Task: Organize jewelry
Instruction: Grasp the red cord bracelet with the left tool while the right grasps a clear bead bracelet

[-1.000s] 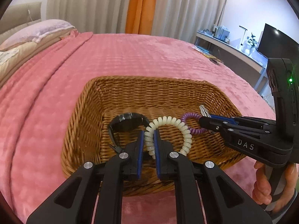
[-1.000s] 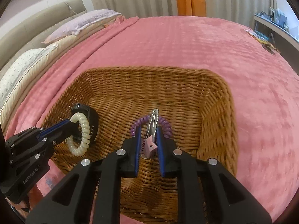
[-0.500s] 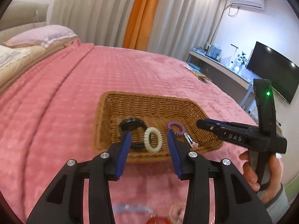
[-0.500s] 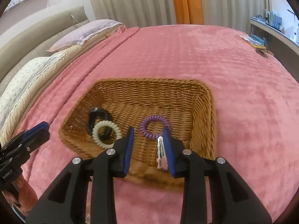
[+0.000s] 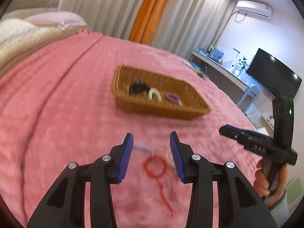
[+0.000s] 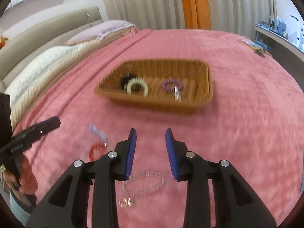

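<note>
Partway: three pieces in the wicker basket [image 6: 203,72], more left on the blanket.
My left gripper [image 5: 151,156] and right gripper [image 6: 150,150] both spread, empty; red string bracelet [image 5: 154,167] and clear bracelet [image 6: 144,182] lie near the basket, outside.

One wicker basket [image 6: 206,79], three coil bands inside — black [image 6: 124,80], cream [image 6: 137,87], purple [image 6: 171,85]

The left gripper [image 5: 151,142] and right gripper [image 6: 150,139] both hang over the near edge of the bed with blue-padded jaws parted and nothing between them, each gripped from below by what seems a bare hand [image 5: 266,180].
</note>
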Demonstrator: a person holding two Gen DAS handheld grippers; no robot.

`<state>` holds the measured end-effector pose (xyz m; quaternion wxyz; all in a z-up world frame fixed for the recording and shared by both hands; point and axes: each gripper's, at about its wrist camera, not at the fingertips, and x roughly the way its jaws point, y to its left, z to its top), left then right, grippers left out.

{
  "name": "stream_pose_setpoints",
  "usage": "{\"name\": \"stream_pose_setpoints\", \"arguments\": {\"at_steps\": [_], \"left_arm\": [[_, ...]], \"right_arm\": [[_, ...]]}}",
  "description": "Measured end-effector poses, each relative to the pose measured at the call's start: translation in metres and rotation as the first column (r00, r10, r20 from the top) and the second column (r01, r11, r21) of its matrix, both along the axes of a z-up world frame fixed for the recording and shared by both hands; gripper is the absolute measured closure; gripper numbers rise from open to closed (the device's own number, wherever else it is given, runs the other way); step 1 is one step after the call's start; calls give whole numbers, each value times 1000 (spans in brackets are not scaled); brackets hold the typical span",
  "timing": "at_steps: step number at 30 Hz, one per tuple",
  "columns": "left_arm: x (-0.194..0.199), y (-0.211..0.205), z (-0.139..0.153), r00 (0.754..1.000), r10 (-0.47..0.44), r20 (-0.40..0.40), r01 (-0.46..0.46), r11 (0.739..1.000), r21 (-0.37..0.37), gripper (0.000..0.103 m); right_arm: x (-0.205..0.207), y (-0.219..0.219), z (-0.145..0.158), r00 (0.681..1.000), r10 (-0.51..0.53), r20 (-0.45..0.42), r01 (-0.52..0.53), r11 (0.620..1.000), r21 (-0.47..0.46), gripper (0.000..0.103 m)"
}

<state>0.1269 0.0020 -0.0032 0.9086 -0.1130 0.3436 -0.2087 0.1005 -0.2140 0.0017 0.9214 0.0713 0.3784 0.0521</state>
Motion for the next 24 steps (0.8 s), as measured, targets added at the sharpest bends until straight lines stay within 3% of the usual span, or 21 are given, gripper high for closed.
{"name": "stream_pose_setpoints", "arguments": {"at_steps": [9, 17, 24], "left_arm": [[5, -6, -54, 993, -6, -116, 11, 999, 39, 64], [13, -22, -64, 987, -22, -156, 39, 994, 106, 66], [22, -38, -74, 983, -4, -184, 39, 981, 188, 66]], "right_arm": [[-15, 14, -63, 994, -2, -107, 1, 1000, -3, 74], [-17, 18, -75, 994, -45, -100, 38, 997, -72, 74], [-17, 10, -77, 994, -59, -87, 56, 998, -41, 74]]}}
